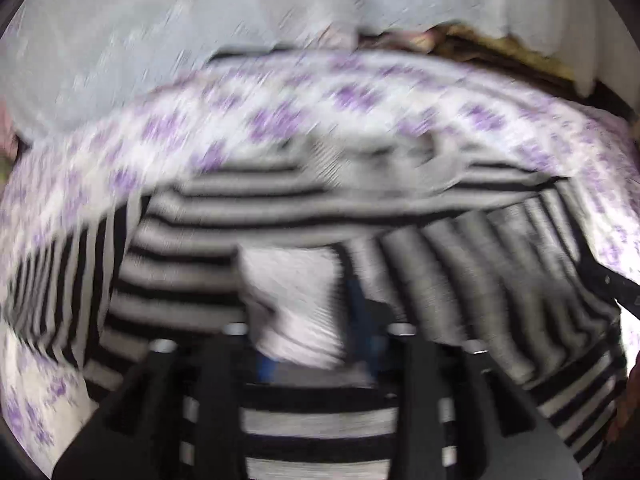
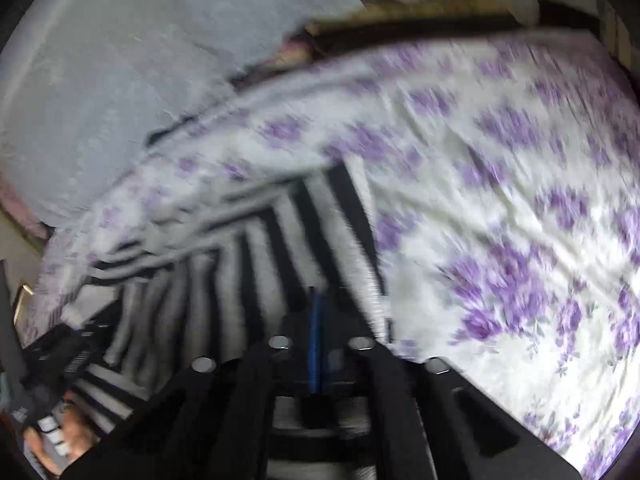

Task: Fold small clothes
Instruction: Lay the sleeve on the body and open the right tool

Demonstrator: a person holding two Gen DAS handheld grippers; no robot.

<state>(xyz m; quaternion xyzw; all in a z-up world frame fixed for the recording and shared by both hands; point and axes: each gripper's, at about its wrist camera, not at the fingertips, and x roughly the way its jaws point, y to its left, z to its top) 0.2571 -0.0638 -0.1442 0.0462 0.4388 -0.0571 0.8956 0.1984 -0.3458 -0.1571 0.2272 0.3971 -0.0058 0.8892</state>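
Observation:
A black-and-white striped garment lies spread on a bed with a white and purple floral sheet. Both views are motion-blurred. My left gripper is shut on a white fold of the striped garment, which bunches up between the fingers. My right gripper is shut on the edge of the same striped garment, with the blue pads pressed together. The left gripper shows at the lower left of the right wrist view, held by a hand.
The floral sheet extends to the right of the garment. A pale grey blanket or pillow lies at the back left. A dark wooden bed frame runs along the far edge.

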